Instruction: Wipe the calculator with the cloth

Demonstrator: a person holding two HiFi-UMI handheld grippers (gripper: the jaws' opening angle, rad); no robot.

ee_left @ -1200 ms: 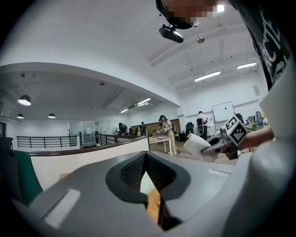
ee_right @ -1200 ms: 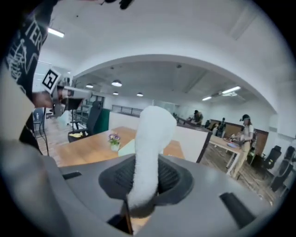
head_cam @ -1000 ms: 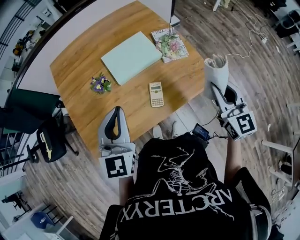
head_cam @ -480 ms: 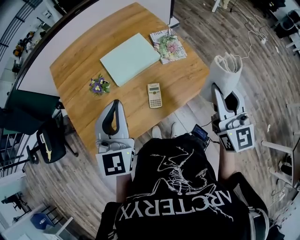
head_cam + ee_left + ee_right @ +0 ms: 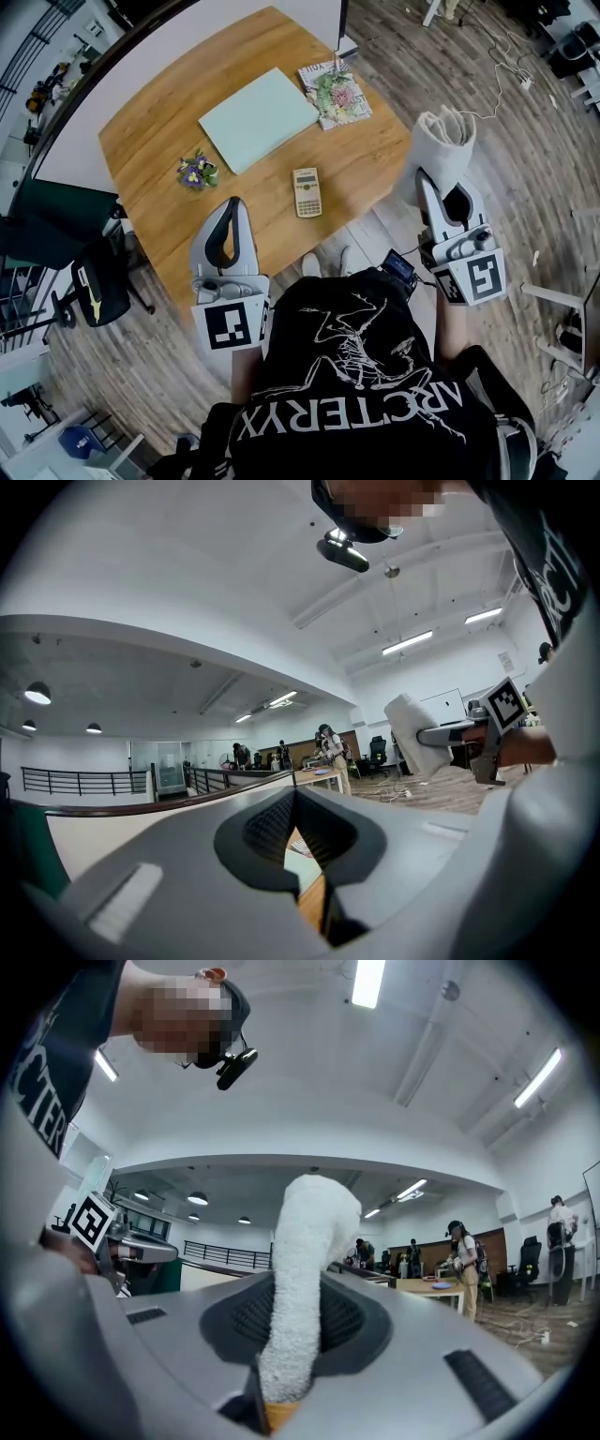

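The beige calculator (image 5: 307,191) lies flat near the front edge of the wooden table (image 5: 169,122). My right gripper (image 5: 424,174) is held off the table's right side, above the floor, shut on a folded white cloth (image 5: 438,142) that sticks up past its tips. In the right gripper view the cloth (image 5: 302,1279) stands clamped between the jaws. My left gripper (image 5: 230,208) hovers over the table's front edge, left of the calculator, shut and empty; its jaws (image 5: 298,803) meet with only a thin slit below.
On the table lie a pale green folder (image 5: 258,116), a flowered magazine (image 5: 336,94) at the far right corner and a small flower bunch (image 5: 196,171). A black office chair (image 5: 98,281) stands left of the table. Cables (image 5: 502,70) trail on the wood floor at right.
My right gripper with the cloth has drifted a little right and nearer to me, then steadied. The left gripper has eased slightly left. The calculator has not moved.
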